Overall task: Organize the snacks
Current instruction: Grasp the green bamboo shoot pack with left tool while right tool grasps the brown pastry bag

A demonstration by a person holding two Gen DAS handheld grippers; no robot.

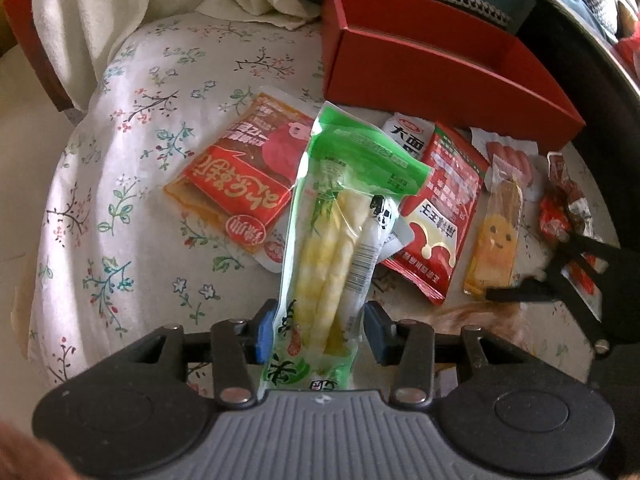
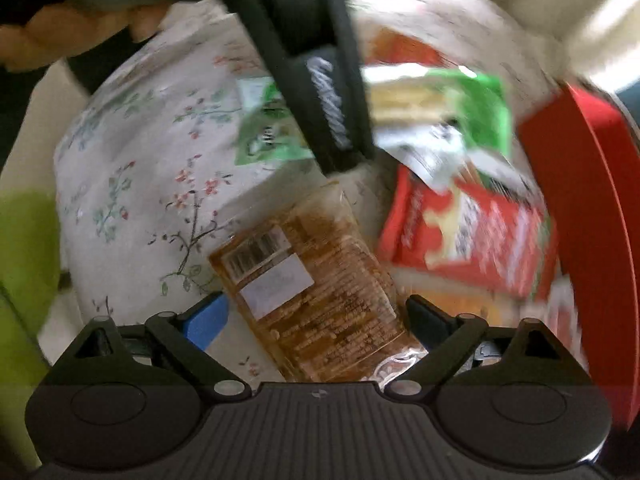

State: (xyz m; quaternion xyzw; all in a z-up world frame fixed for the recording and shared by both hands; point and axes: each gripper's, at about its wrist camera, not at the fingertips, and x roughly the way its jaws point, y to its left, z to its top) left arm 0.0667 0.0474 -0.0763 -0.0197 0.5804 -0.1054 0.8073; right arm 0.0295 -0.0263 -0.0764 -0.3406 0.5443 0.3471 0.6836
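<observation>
- My left gripper (image 1: 320, 330) is clamped narrow on the green bamboo-shoot pack (image 1: 340, 232), holding it near its lower end, lower centre of the left wrist view; the rest of the pack sticks up over the pile.
- My right gripper (image 2: 316, 320) stands wide around the amber snack pack (image 2: 308, 280), bottom centre of the right wrist view; pads look clear of it, so no grip yet.
- To do it well: centre the amber pack between the pads, close on its edges, not its flat face, and lift straight.
- Red box (image 1: 440, 64), upper right of the left view, is my likely drop spot; keep the green pack from dragging on the red packet (image 1: 444, 208).
- Floral-cloth surface (image 1: 140, 184) is soft, so pressing down will sink.
- Hard to read: right view is motion-blurred, labels unreadable; the amber pack's lower end is hidden by the gripper body; box interior unseen.
</observation>
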